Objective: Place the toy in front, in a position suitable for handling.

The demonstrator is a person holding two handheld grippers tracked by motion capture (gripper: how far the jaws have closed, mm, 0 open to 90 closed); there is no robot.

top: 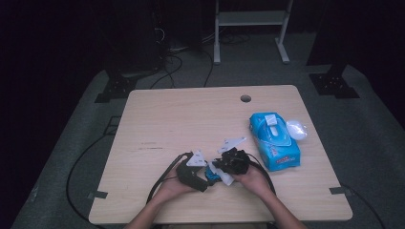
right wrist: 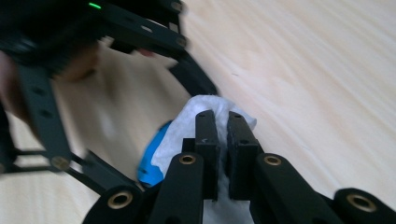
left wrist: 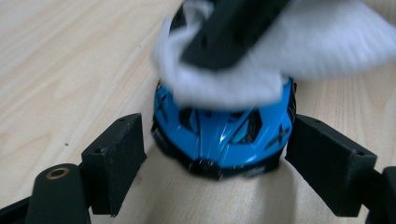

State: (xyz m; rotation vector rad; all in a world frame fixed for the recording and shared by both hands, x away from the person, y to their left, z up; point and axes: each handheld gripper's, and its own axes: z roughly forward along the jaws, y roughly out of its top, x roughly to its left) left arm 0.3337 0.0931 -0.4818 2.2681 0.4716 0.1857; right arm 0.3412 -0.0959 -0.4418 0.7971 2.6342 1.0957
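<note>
**A:** Start at the left. Why is the left gripper (top: pixel 206 177) set around the toy car (left wrist: pixel 223 133) like that?

**B:** It looks like a brace. In the left gripper view the two black pads stand either side of the little blue car, one near each flank, with a sliver of table showing between pad and body on both sides. So the jaws are open and straddle it without squeezing; they would stop it sliding as it gets rubbed. The car sits on the table (top: pixel 191 119), near the front edge, between the person's two hands.

**A:** And what is the car like?

**B:** Glossy blue shell, hard plastic or painted metal by the shine, with black vents and a black lower edge. Rounded, low, smooth.

**A:** Moving right, then?

**B:** The right gripper (right wrist: pixel 223 140) has its jaws pinched together on a white wipe (right wrist: pixel 187 133), which bunches out around the tips. It is soft, crumpled, a little fibrous, and it drapes over the top of the car. I judge the work to be wiping the car clean, the wipe held at one end so the loose part drags over the body.

**A:** Further right?

**B:** A blue wipe pack (top: pixel 274 140) lies flat on the table, well apart from the hands, soft film with a flip lid on top. A crumpled white wad (top: pixel 296 129) rests just beside it, touching its far edge
</note>
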